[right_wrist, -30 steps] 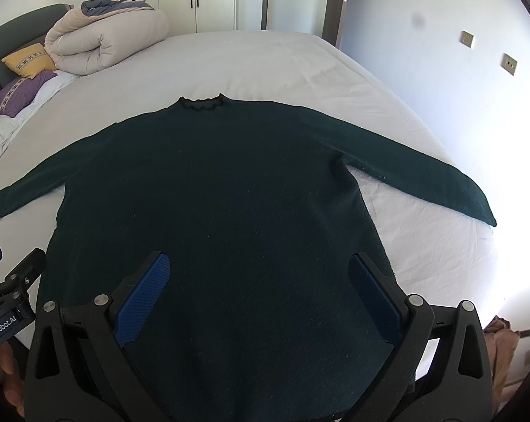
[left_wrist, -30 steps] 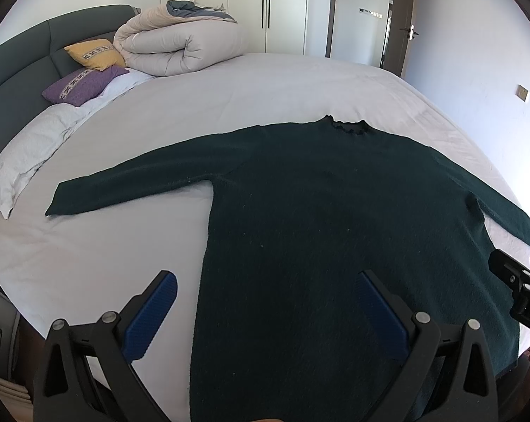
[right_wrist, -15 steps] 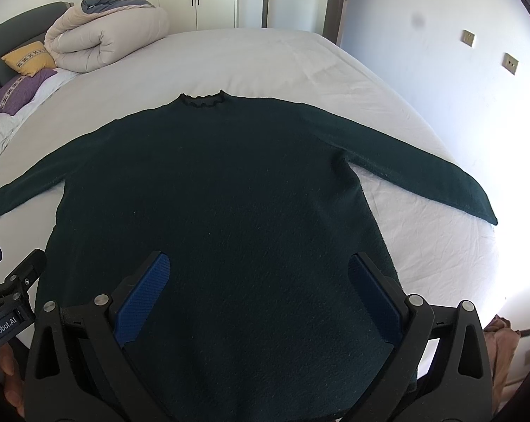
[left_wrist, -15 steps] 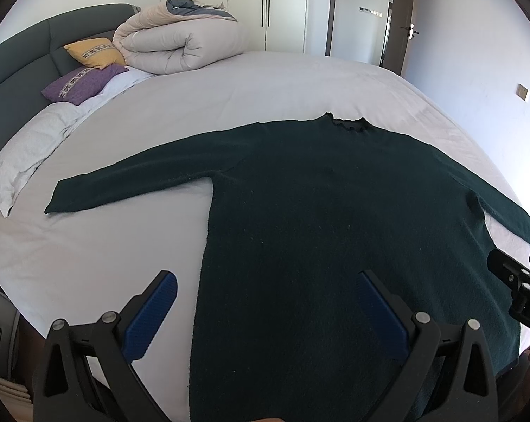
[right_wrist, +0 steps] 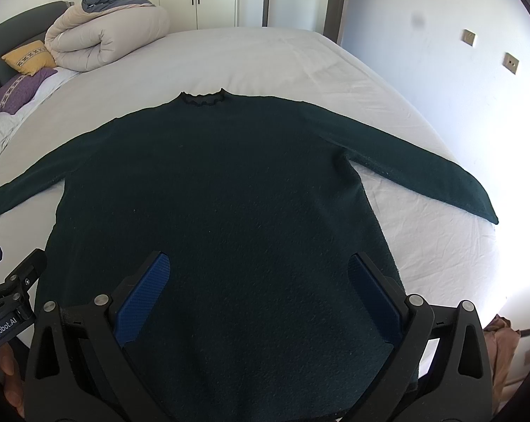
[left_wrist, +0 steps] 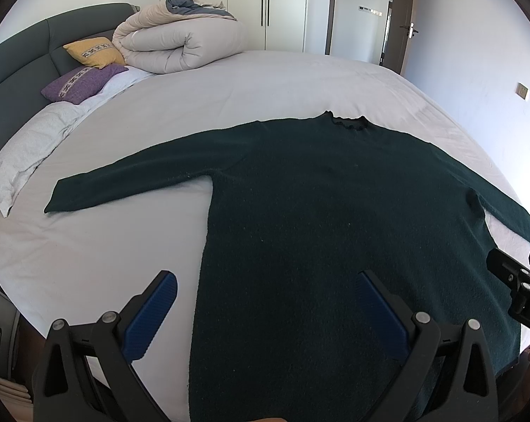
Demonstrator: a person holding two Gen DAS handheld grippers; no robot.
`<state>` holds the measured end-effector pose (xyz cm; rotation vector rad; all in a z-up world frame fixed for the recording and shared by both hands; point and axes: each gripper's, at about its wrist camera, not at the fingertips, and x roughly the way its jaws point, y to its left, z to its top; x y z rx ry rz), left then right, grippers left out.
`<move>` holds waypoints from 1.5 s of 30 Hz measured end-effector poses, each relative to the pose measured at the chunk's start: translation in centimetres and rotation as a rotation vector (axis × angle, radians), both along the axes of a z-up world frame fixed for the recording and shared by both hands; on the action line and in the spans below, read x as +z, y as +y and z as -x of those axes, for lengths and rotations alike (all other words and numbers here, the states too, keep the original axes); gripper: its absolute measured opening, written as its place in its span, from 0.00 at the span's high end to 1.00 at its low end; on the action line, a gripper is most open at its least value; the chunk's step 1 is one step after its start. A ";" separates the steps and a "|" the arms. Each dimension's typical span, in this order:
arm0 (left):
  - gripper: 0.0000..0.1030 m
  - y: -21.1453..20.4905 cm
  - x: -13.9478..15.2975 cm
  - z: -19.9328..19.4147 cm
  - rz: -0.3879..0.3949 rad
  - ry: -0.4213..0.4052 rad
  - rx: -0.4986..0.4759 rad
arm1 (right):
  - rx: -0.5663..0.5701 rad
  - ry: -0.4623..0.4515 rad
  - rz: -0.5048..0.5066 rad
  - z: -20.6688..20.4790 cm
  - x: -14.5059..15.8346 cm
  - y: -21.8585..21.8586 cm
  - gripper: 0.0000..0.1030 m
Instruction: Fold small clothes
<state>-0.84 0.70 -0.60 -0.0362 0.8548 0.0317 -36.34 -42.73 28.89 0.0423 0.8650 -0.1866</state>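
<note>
Left claw hangs spread wide and holding nothing, straddling the near left side edge of the dark green sweater; the right claw is spread too, empty, poised over the lower body of the same garment, which lies flat and face-up on the bed, collar far ahead of both claws. No fold made yet, so the likely opener is a sleeve: the left sleeve stretches out ahead and to the left of the left claw, the right sleeve ahead and to the right of the right claw. Best to pinch at the cuff, lift low and lay it across the chest without dragging the body. Bare sheet all round gives room; the mattress edge sits close under the right cuff, and the rolled duvet and pillows are well clear, far left.
</note>
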 end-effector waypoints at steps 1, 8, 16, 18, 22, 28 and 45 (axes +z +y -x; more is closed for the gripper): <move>0.00 0.0 0.0 0.1 0.000 0.000 0.000 | 0.001 0.000 0.000 0.0 0.0 0.0 0.00; 0.00 -0.1 -0.3 0.0 0.003 0.007 -0.001 | -0.001 0.001 0.000 0.0 0.0 0.0 0.00; 0.00 -0.1 -0.3 0.1 0.005 0.008 -0.001 | 0.001 0.001 0.000 0.2 -0.3 0.3 0.00; 0.00 -0.1 -0.3 0.1 0.006 0.008 0.000 | 0.001 0.002 0.000 0.3 -0.4 0.4 0.00; 0.00 -0.1 -0.4 0.1 0.006 0.009 0.000 | 0.001 0.001 -0.001 0.3 -0.5 0.5 0.00; 0.00 -0.1 -0.4 0.1 0.006 0.009 0.000 | 0.003 0.002 0.001 0.5 -0.5 0.6 0.00; 0.00 0.1 -0.8 0.3 0.008 0.013 -0.001 | 0.008 0.011 0.003 0.4 -0.6 0.8 0.00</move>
